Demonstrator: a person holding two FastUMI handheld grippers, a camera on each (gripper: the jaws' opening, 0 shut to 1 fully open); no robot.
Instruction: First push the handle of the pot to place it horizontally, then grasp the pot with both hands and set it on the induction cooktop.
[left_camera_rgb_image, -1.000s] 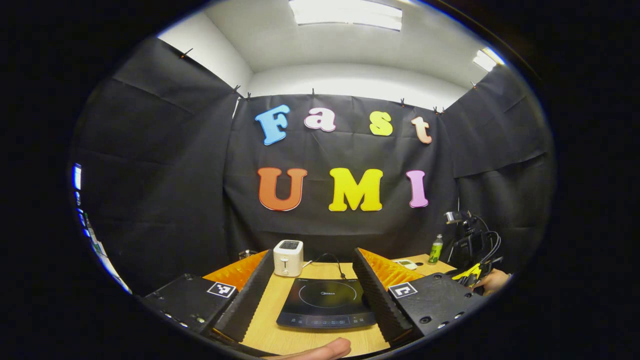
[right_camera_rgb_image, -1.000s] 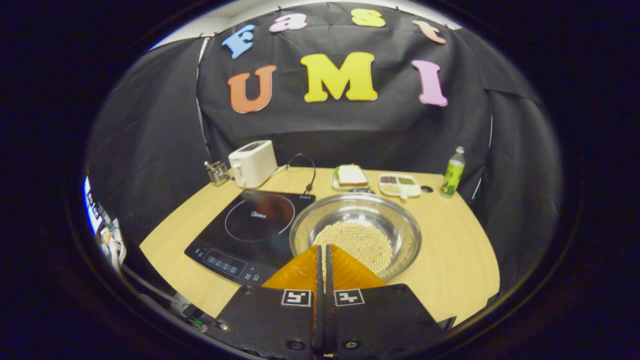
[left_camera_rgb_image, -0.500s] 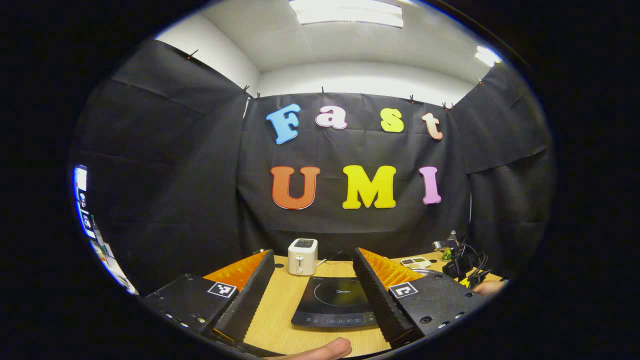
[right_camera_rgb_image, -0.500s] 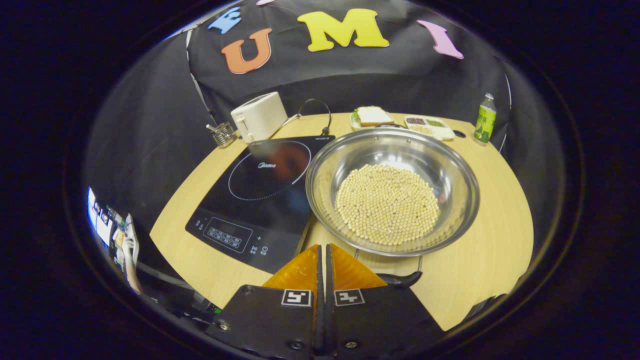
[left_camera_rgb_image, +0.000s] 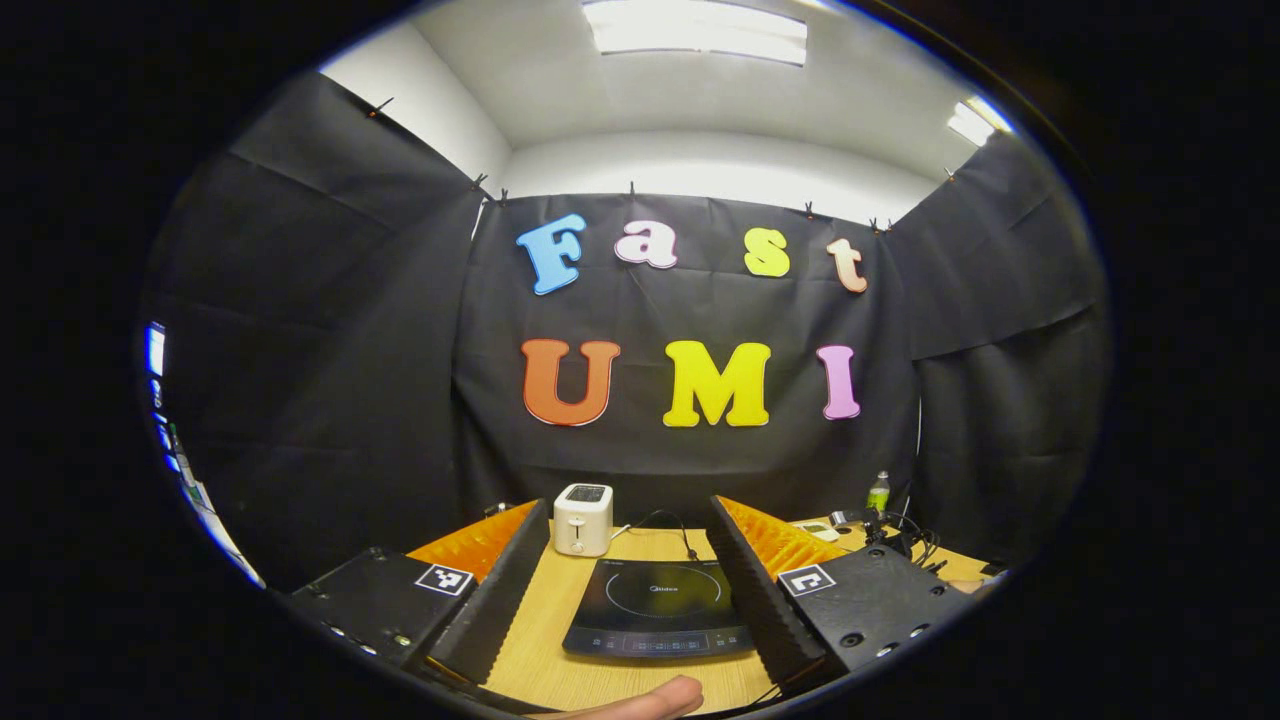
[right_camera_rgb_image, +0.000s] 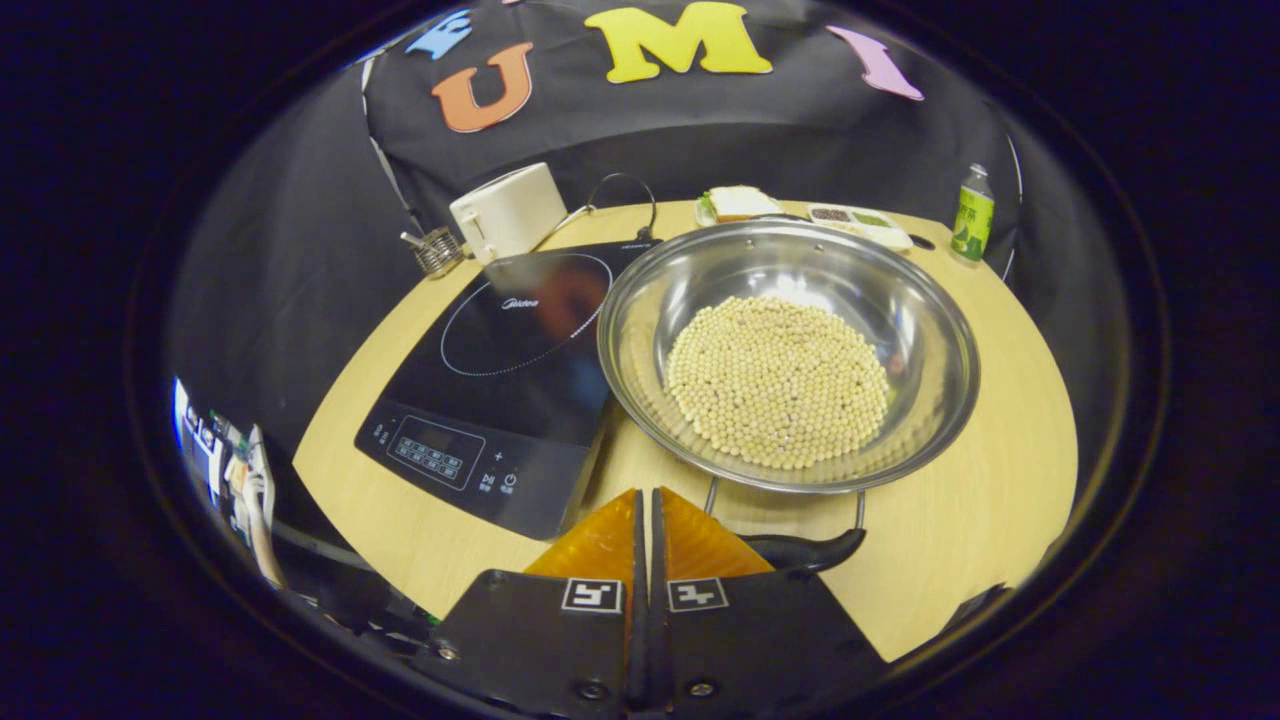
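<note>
A steel pot (right_camera_rgb_image: 915, 330) holding pale round beans (right_camera_rgb_image: 778, 380) stands on the wooden table, its left rim next to the black induction cooktop (right_camera_rgb_image: 500, 360). The pot's black near handle (right_camera_rgb_image: 805, 549) lies across on its wire bracket, just right of my right gripper (right_camera_rgb_image: 645, 495), which is shut with nothing between its fingers. Whether a finger touches the handle, I cannot tell. My left gripper (left_camera_rgb_image: 628, 505) is held open above the table's near side, with the cooktop (left_camera_rgb_image: 655, 608) between its fingers farther off.
A white toaster (right_camera_rgb_image: 508, 212) and a small wire holder (right_camera_rgb_image: 435, 250) stand behind the cooktop. A sandwich plate (right_camera_rgb_image: 738, 203), a snack tray (right_camera_rgb_image: 862, 222) and a green bottle (right_camera_rgb_image: 972, 212) line the table's far edge. A fingertip (left_camera_rgb_image: 640, 700) shows below the left gripper.
The right gripper has come lower and closer to the pot's near side, so the black handle shows more. The left gripper view swung slightly left; the other gripper sank lower at its right.
</note>
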